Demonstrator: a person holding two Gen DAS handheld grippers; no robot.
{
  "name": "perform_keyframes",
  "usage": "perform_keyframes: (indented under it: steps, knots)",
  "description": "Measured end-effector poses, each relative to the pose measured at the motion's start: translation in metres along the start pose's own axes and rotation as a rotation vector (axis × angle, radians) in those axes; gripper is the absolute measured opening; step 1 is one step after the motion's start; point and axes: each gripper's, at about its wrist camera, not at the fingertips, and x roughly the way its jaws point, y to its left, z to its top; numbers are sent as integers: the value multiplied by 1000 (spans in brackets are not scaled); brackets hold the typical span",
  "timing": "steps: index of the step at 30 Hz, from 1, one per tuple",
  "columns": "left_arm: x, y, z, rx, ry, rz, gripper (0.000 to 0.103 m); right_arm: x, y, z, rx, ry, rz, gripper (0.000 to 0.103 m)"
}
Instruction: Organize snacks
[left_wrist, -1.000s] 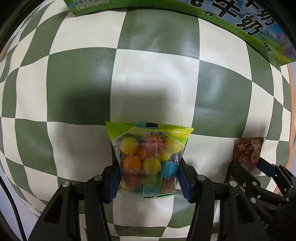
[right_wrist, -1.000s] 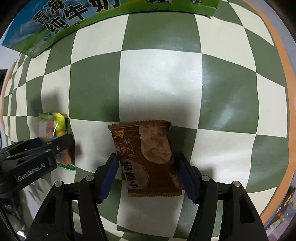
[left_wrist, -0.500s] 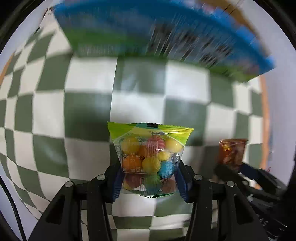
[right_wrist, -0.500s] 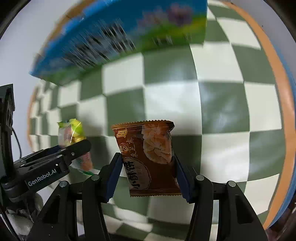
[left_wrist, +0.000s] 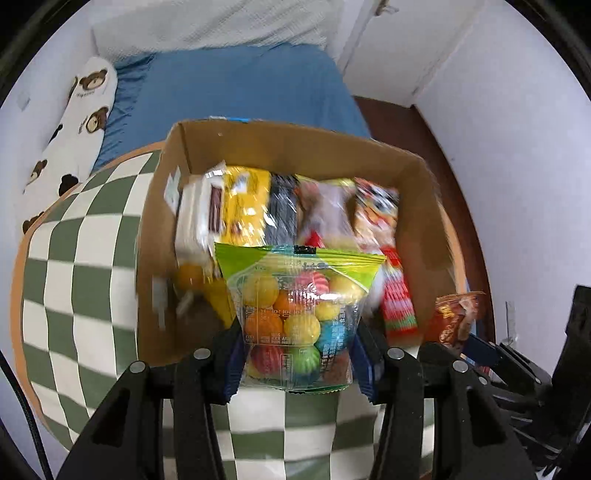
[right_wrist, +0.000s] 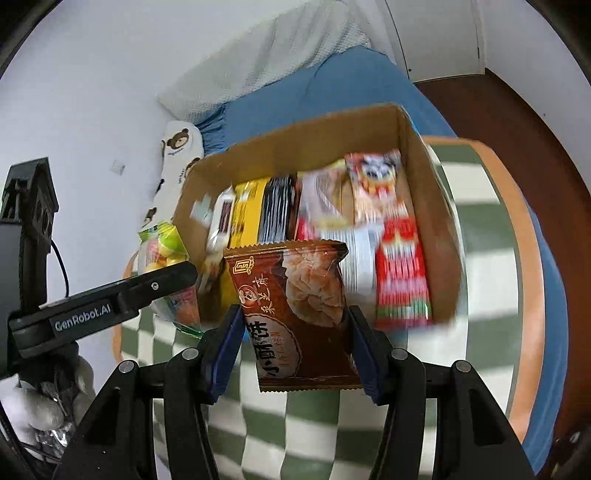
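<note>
My left gripper (left_wrist: 297, 360) is shut on a clear candy bag (left_wrist: 299, 317) with a green top, full of coloured balls, held in the air in front of an open cardboard box (left_wrist: 295, 147). My right gripper (right_wrist: 293, 350) is shut on a brown pastry packet (right_wrist: 295, 314), also lifted before the box (right_wrist: 303, 129). The box holds several upright snack packs, among them a yellow one (left_wrist: 245, 206) and a red-striped one (right_wrist: 400, 280). In the right wrist view the left gripper's finger and candy bag (right_wrist: 166, 247) appear at the left; the pastry packet (left_wrist: 456, 317) shows at the right of the left wrist view.
The box stands on a round table with a green-and-white checked cloth (left_wrist: 77, 258) and an orange rim. Behind it lie a blue bed (left_wrist: 236, 81), a white blanket and a bear-print pillow (left_wrist: 79, 122). White walls stand to the right, above a dark wooden floor (right_wrist: 517, 122).
Both grippers have risen and tilted up from the tabletop with their packets held. The view went from checked cloth and the box's printed side to the open box top and the room.
</note>
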Motion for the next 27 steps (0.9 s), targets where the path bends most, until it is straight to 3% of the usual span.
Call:
perform_keyframes:
  steps: [6, 13, 16, 17, 19, 20, 21, 27]
  knots:
    - [68, 17, 50, -40, 165, 55, 47, 53, -7, 48, -5, 81, -68, 58]
    - [106, 28, 52, -55, 241, 80, 47, 77, -25, 56, 16, 129, -109, 58]
    - [113, 29, 52, -54, 262, 72, 49, 91, -30, 53, 1, 210, -125, 60]
    - [114, 29, 52, -55, 263, 72, 53, 95, -32, 51, 0, 231, -135, 62]
    - [114, 30, 53, -60, 250, 66, 70, 96, -36, 47, 4, 243, -152, 82]
    - [110, 29, 54, -53, 226, 69, 84, 96, -38, 47, 9, 242, -157, 86]
    - [106, 27, 56, -46, 210, 79, 91, 95, -40, 47, 17, 239, -155, 88]
    - [89, 19, 54, -26, 161, 102, 91, 83, -40, 47, 4, 201, -189, 97]
